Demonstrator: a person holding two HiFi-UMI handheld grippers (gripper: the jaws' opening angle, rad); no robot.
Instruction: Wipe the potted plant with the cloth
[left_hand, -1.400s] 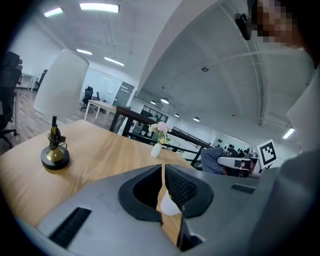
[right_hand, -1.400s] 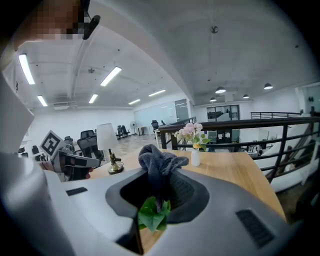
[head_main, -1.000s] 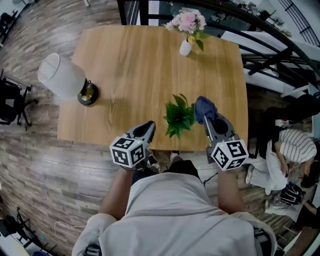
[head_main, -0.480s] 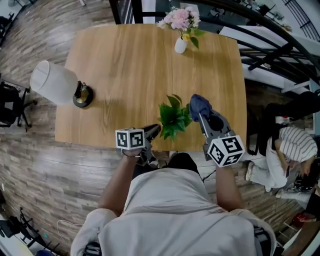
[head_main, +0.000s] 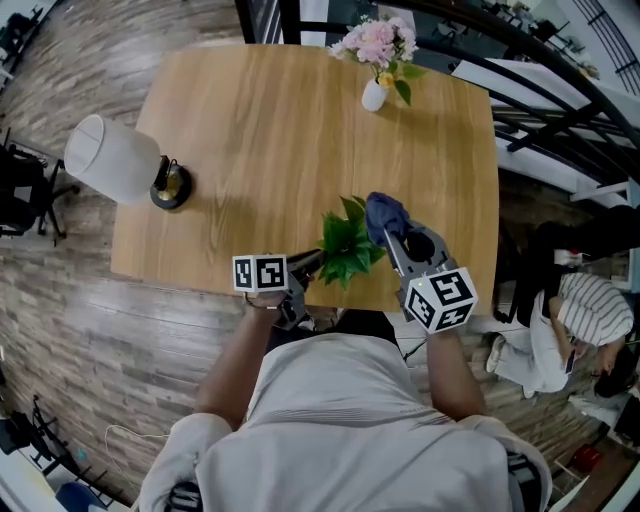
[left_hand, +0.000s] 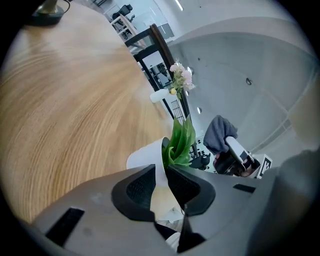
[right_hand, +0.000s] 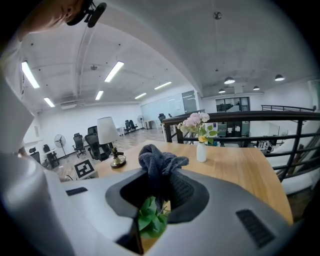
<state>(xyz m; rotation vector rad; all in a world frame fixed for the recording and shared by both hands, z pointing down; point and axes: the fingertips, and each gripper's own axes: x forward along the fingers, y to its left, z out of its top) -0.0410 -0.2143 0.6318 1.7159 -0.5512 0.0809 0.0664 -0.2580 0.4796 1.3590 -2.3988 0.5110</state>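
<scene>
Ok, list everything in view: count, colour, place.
Table: one, light wood, centre.
Potted plant: one, green leaves in white pot, near edge of table.
Cloth: one, dark blue-grey, right of the plant's leaves.
Lamp: one, white shade, table's left edge.
Flower vase: one, white with pink flowers, far edge.
Railing: one, black, far right.
Bystander: one, striped top, right of table.
Left gripper: one, grey, fingers closed on the pot.
Right gripper: one, grey, fingers closed on the cloth.
</scene>
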